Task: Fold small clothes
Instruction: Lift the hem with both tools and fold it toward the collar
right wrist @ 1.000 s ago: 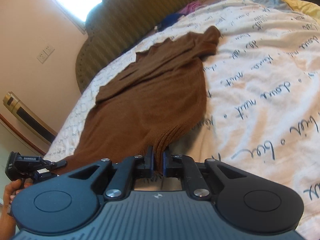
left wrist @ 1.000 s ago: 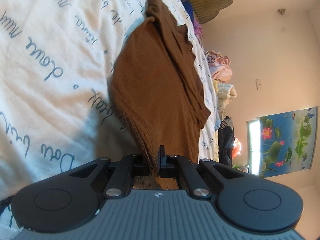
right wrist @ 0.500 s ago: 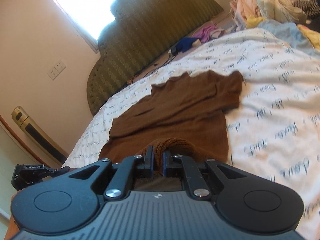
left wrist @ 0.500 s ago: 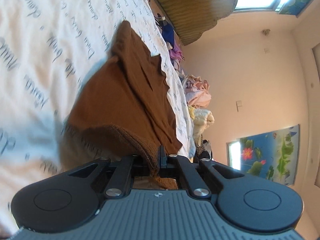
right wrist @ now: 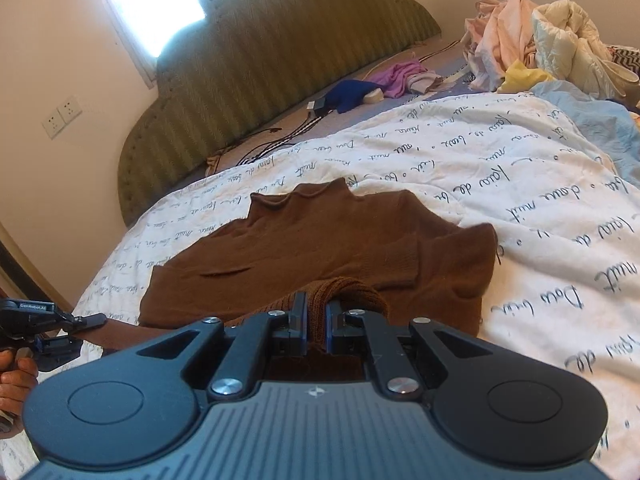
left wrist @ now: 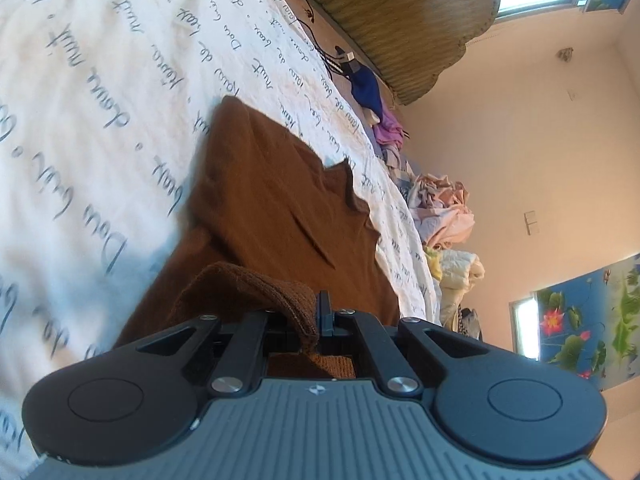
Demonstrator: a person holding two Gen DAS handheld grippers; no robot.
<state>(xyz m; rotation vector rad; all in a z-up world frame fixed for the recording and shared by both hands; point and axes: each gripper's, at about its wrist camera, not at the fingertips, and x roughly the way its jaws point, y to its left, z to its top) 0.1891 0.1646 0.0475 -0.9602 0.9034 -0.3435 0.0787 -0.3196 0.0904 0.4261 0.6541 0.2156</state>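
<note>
A brown knit sweater (left wrist: 276, 216) (right wrist: 320, 248) lies on a white bedspread (left wrist: 100, 92) (right wrist: 540, 208) printed with handwriting. Its ribbed hem is lifted and carried over the body toward the wavy collar. My left gripper (left wrist: 316, 318) is shut on one hem corner, the knit bunched over its left finger. My right gripper (right wrist: 316, 316) is shut on the other hem corner, ribbing pinched between its blue pads. The sleeves lie folded across the sweater's chest. In the right wrist view the left gripper (right wrist: 86, 320) shows at the far left, held by a hand (right wrist: 12, 380).
A green striped headboard (right wrist: 280, 60) stands beyond the bedspread, with cables, a blue cloth (right wrist: 352, 94) and a purple cloth (right wrist: 400, 74) at its foot. A heap of pale clothes (right wrist: 540, 32) lies at the right. A light blue sheet (right wrist: 592, 120) borders it.
Both grippers have carried the hem up and forward over the sweater toward the collar. The stretched-out body has become a fold, and the headboard has come closer.
</note>
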